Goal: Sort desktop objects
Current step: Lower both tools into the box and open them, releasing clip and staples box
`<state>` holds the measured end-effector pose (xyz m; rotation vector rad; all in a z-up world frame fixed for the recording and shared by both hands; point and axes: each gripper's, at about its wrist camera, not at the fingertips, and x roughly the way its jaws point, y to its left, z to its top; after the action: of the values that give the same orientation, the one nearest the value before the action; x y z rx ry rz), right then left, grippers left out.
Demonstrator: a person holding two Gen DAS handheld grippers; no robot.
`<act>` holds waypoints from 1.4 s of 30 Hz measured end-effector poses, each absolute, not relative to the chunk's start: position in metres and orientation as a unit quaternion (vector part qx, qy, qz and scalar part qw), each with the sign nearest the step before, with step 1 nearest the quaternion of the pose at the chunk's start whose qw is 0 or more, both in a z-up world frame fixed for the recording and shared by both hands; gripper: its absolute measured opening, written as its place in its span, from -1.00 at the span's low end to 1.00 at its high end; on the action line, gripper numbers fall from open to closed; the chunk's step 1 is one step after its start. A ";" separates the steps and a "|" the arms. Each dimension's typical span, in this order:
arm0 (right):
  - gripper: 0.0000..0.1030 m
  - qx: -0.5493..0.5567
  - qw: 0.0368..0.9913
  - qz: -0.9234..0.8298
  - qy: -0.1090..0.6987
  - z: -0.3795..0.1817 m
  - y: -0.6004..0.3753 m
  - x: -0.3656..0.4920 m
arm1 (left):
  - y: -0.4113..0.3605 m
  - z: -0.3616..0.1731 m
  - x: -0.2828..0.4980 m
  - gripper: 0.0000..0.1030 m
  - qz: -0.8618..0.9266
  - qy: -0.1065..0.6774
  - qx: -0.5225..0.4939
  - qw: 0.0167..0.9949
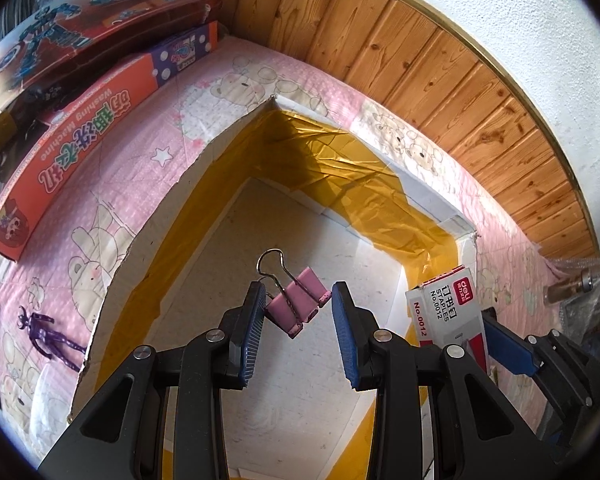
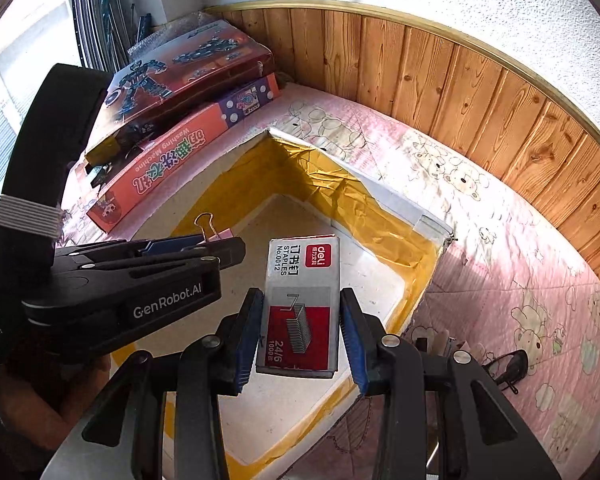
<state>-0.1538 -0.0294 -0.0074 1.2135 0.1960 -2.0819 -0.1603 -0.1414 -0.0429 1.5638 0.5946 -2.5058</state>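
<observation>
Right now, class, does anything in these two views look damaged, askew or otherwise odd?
The foam box looks patched: yellow tape lining its walls is wrinkled, and its rim is ragged at the corners. The pink binder clip hangs tilted in the left tool.

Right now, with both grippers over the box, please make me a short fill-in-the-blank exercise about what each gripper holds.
1. The left gripper holds a binder clip whose colour is ____.
2. The right gripper is shut on a box of ____.
3. Both grippers hang over an open box lined with tape coloured ____.
4. Both toy boxes lie on the ____ side of the open box.

Missing words: pink; staples; yellow; left
</observation>
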 end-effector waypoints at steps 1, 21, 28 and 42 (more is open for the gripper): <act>-0.22 0.472 0.353 -0.804 0.082 -0.010 -0.031 -0.157 | -0.141 -0.045 -0.163 -0.31 -0.829 0.194 0.521 0.067; -0.23 0.515 0.346 -0.765 0.174 -0.051 -0.072 -0.202 | -0.155 -0.102 -0.211 -0.31 -0.782 0.179 0.589 0.099; -0.23 0.541 0.344 -0.735 0.219 -0.071 -0.085 -0.212 | -0.154 -0.122 -0.225 -0.30 -0.766 0.183 0.612 0.071; -0.22 0.555 0.323 -0.719 0.265 -0.089 -0.094 -0.224 | -0.152 -0.128 -0.242 -0.26 -0.777 0.168 0.605 0.049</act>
<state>-0.2244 -0.0937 -0.0893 1.4563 0.6952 -1.8877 -0.2419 -0.1521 -0.1285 1.8439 0.5120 -2.3661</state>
